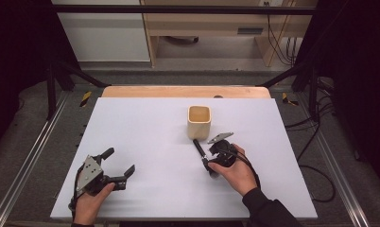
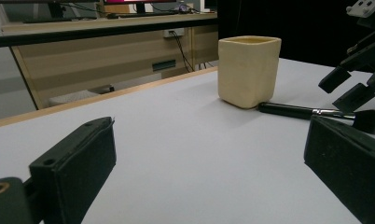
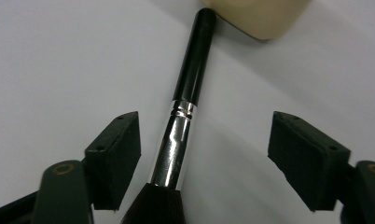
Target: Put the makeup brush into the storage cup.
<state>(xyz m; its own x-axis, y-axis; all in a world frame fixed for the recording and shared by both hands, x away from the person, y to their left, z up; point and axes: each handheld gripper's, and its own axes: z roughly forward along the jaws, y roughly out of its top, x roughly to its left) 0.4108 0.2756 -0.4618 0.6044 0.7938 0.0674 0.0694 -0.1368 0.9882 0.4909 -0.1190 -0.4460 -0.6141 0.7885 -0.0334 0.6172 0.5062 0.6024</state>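
Right gripper view: a makeup brush (image 3: 185,93) lies flat on the white table (image 3: 59,60), with a glossy black handle, silver ferrule and dark bristles, its handle tip beside a cream cup (image 3: 262,16). The right gripper (image 3: 204,154) straddles the ferrule, jaws apart, not touching.

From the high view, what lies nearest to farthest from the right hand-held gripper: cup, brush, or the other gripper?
1. Makeup brush: between the jaws of the right hand-held gripper, untouched.
2. Cream cup: just beyond, at the brush handle's tip.
3. Left hand-held gripper: far across the table's left.
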